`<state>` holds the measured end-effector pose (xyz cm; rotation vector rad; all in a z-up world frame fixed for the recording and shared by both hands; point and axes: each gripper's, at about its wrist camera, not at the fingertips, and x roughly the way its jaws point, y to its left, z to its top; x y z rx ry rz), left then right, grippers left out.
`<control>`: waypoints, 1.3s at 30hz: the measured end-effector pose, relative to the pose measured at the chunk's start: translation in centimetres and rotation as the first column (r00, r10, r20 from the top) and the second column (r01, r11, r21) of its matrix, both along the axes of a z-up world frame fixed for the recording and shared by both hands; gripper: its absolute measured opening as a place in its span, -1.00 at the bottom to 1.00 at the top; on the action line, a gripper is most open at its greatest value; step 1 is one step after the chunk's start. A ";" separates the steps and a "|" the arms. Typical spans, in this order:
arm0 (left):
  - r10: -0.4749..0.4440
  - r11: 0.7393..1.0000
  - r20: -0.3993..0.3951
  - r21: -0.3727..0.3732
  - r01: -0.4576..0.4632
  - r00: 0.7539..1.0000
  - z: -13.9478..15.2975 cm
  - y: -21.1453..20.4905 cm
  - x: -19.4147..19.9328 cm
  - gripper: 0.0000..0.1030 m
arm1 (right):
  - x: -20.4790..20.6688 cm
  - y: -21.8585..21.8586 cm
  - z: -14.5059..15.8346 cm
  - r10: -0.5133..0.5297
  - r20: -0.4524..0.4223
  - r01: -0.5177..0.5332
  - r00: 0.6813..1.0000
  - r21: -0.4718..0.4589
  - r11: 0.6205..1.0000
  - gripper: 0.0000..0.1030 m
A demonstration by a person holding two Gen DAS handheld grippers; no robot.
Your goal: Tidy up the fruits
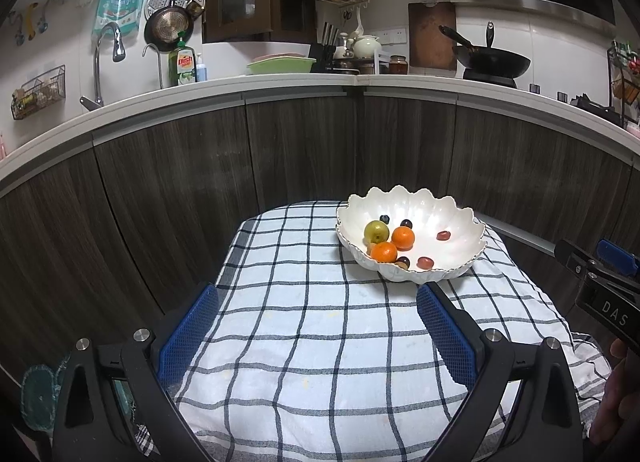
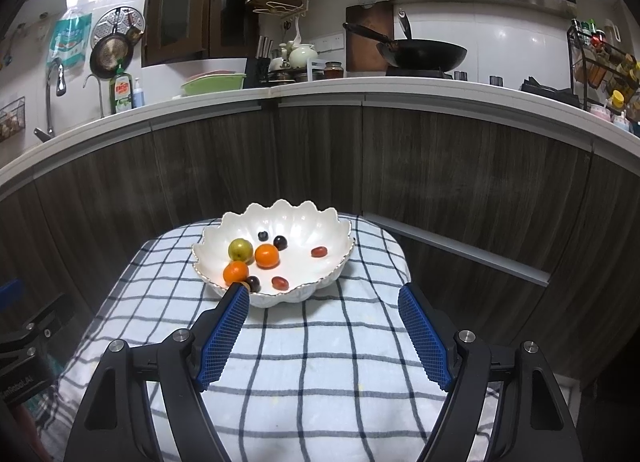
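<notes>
Fruits (image 2: 267, 255) in scalloped bowl (image 2: 320, 221), tongs (image 2: 322, 294) parted

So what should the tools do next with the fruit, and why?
Probably nothing much: all the fruit I can see, like the two oranges and the green fruit, already sits in the white bowl. Both the left tool and the right tool are open and hold nothing, so maybe just back away.
</notes>
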<state>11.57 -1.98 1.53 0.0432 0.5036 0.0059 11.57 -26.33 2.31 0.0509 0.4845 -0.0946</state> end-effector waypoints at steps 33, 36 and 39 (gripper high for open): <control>0.002 1.000 0.001 -0.017 -0.002 1.000 0.3 0.3 -0.1 0.99 | 0.0 0.2 -0.2 0.003 -0.003 -0.003 1.000 -0.001 1.000 0.51; 0.002 1.000 0.001 -0.016 -0.002 1.000 0.3 0.3 0.0 0.99 | 0.0 0.2 -0.1 0.003 -0.006 -0.003 1.000 -0.001 1.000 0.51; 0.003 1.000 -0.004 -0.018 -0.003 1.000 0.2 0.3 -0.1 0.99 | 0.0 0.2 -0.1 0.003 -0.006 -0.003 1.000 0.000 1.000 0.51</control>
